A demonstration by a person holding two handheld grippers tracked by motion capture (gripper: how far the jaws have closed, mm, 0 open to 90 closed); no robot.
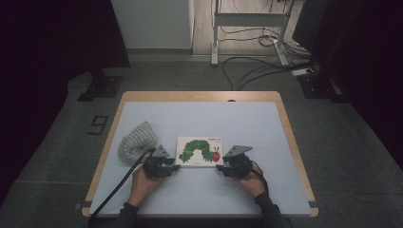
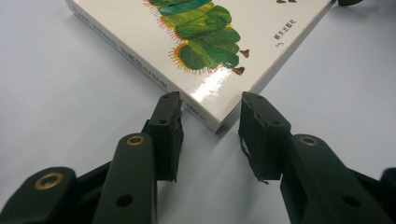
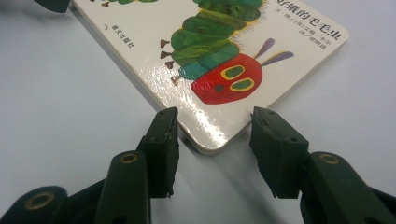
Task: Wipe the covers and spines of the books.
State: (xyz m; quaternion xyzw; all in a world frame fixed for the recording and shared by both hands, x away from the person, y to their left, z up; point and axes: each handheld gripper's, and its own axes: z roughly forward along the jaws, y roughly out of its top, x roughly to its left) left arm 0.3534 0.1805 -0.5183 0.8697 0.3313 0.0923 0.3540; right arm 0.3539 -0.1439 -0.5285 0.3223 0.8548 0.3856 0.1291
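Both the left gripper (image 2: 211,107) and the right gripper (image 3: 214,123) have their black jaws spread apart, each framing a near corner of the picture book (image 1: 200,151) without clamping it. The book lies flat on the pale blue table (image 1: 199,190), its glossy white board cover showing a green caterpillar with a red head. A striped grey cloth (image 1: 137,141) sits crumpled to its left.
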